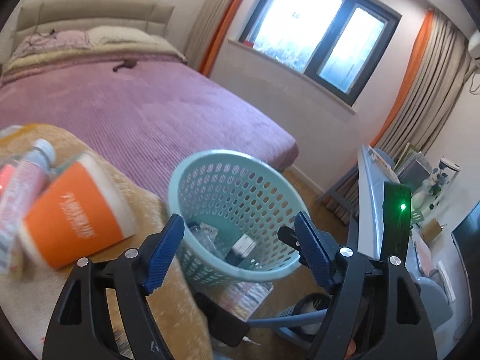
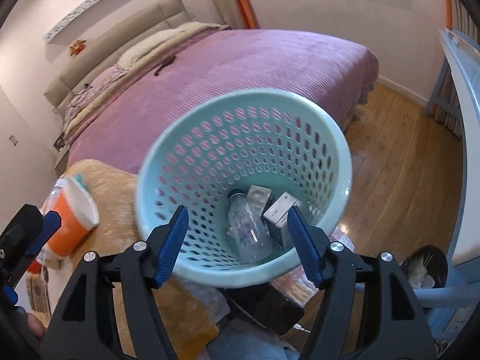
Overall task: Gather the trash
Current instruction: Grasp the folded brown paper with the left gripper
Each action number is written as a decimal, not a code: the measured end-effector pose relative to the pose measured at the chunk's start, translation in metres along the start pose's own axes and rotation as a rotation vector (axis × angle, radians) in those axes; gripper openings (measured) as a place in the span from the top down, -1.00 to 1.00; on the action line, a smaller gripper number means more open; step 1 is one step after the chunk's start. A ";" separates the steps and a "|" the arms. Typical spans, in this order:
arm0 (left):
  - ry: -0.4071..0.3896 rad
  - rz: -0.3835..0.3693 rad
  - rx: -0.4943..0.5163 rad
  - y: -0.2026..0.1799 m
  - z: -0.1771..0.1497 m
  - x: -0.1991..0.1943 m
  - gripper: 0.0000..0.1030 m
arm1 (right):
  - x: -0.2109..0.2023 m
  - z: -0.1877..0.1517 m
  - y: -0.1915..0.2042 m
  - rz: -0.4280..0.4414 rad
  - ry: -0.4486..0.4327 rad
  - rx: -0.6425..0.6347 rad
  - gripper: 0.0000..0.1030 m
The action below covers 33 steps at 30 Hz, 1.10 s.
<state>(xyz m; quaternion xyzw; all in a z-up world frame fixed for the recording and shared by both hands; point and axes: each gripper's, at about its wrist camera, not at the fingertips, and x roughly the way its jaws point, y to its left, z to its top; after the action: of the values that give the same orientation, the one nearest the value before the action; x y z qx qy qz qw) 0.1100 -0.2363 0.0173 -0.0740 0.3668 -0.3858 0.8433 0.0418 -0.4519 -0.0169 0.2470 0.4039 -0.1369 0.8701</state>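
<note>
Orange blanket [image 1: 99, 285]: fuzzy surface, paper cup [image 1: 75, 210] lying tipped at 9 o'clock.
Room: purple bed [image 1: 150, 105], window [image 1: 318, 39] at 1 o'clock, wood floor [image 2: 399, 165].
Basket [image 2: 300, 264]: mint, perforated, dead centre.
Right view only: clear bottle [image 2: 249, 228] and small boxes [image 2: 282, 207] inside.
Left gripper [image 1: 240, 252]: jaws wide, empty.
Right gripper [image 2: 237, 243]: jaws wide, empty, over the basket.

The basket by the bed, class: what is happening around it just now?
A person holds a claw in each hand above a pale green basket. Both the left claw and the right claw are open and empty. A clear bottle and small boxes lie inside; an orange cup still lies outside it.
</note>
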 end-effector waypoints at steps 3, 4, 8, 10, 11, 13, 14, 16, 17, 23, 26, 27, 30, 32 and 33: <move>-0.048 0.021 0.008 0.003 -0.003 -0.031 -0.44 | -0.017 -0.001 0.025 0.035 -0.034 -0.050 -0.26; -0.068 0.033 0.007 0.005 -0.003 -0.043 -0.44 | -0.022 -0.003 0.033 0.046 -0.043 -0.068 -0.26; -0.145 0.104 -0.007 0.022 -0.005 -0.093 -0.44 | -0.037 -0.011 0.080 0.103 -0.069 -0.165 -0.26; -0.182 0.157 -0.024 0.034 -0.008 -0.118 -0.44 | -0.039 -0.017 0.101 0.129 -0.065 -0.203 -0.26; -0.199 0.190 -0.032 0.042 -0.010 -0.132 -0.45 | -0.038 -0.021 0.111 0.140 -0.062 -0.221 -0.26; -0.224 0.263 -0.053 0.059 -0.015 -0.157 -0.52 | -0.035 -0.029 0.137 0.166 -0.046 -0.265 -0.26; -0.235 0.303 -0.066 0.070 -0.021 -0.170 -0.55 | -0.032 -0.032 0.150 0.177 -0.036 -0.284 -0.26; -0.244 0.369 -0.080 0.086 -0.027 -0.189 -0.62 | -0.026 -0.038 0.171 0.194 -0.019 -0.308 -0.26; -0.241 0.405 -0.088 0.095 -0.031 -0.198 -0.66 | -0.023 -0.040 0.178 0.199 -0.010 -0.315 -0.26; -0.173 0.545 -0.181 0.157 -0.068 -0.234 -0.76 | 0.014 -0.045 0.217 0.247 0.083 -0.275 -0.37; -0.130 0.555 -0.233 0.183 -0.084 -0.239 -0.77 | 0.034 -0.043 0.222 0.259 0.131 -0.197 -0.46; -0.107 0.553 -0.240 0.190 -0.089 -0.238 -0.77 | 0.042 -0.042 0.223 0.260 0.148 -0.159 -0.47; -0.064 0.564 -0.246 0.205 -0.099 -0.235 -0.77 | 0.054 -0.040 0.226 0.254 0.170 -0.104 -0.51; -0.040 0.553 -0.251 0.212 -0.104 -0.231 -0.77 | 0.061 -0.039 0.227 0.249 0.188 -0.064 -0.59; -0.035 0.549 -0.253 0.216 -0.108 -0.228 -0.77 | 0.065 -0.038 0.227 0.244 0.197 -0.040 -0.63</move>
<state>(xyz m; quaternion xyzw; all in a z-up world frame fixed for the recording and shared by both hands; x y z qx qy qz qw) 0.0670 0.0905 -0.0205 -0.0832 0.4034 -0.0932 0.9064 0.1578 -0.2433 -0.0154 0.2889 0.4570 0.0028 0.8412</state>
